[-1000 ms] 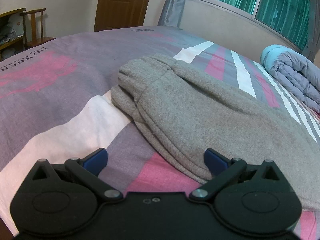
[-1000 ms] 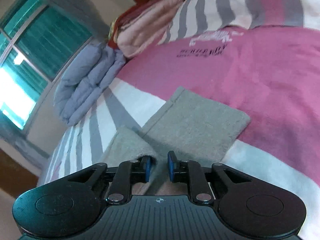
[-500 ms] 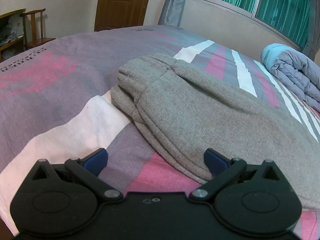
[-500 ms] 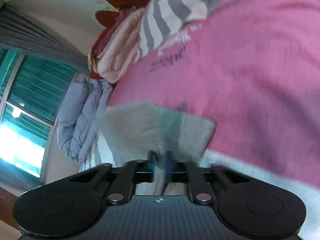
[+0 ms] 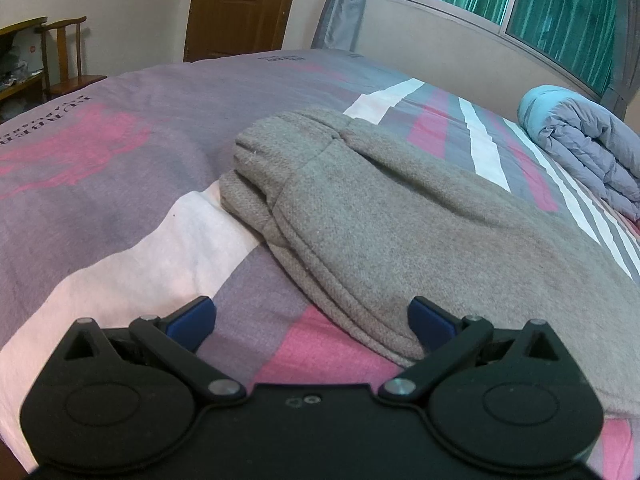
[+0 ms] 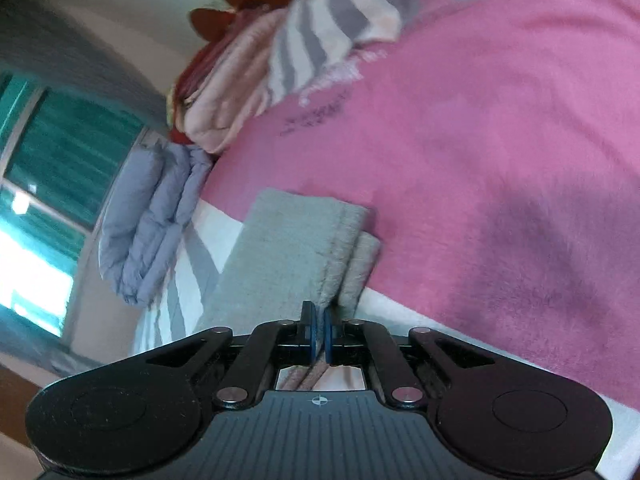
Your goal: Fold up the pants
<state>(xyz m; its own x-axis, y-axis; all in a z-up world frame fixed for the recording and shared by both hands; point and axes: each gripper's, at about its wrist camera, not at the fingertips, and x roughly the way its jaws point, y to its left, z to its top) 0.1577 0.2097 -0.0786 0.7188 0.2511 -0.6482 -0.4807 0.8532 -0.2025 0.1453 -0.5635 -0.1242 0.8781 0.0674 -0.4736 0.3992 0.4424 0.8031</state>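
Grey sweatpants lie on the striped bedspread, waistband at the far left in the left wrist view. My left gripper is open and empty, low over the bed at the near edge of the pants, its right finger touching the fabric. In the right wrist view the pant-leg hems are lifted off the pink bedspread. My right gripper is shut on the hem edge, with both layers pinched between the blue pads.
A folded blue-grey duvet lies by the window side; it also shows in the right wrist view. Pink folded bedding and a striped pillow sit at the head. A wooden chair and door stand beyond the bed.
My right gripper closed on the pant-leg hems and raised them, and the view tilted. The left gripper and the waistband end stayed still.
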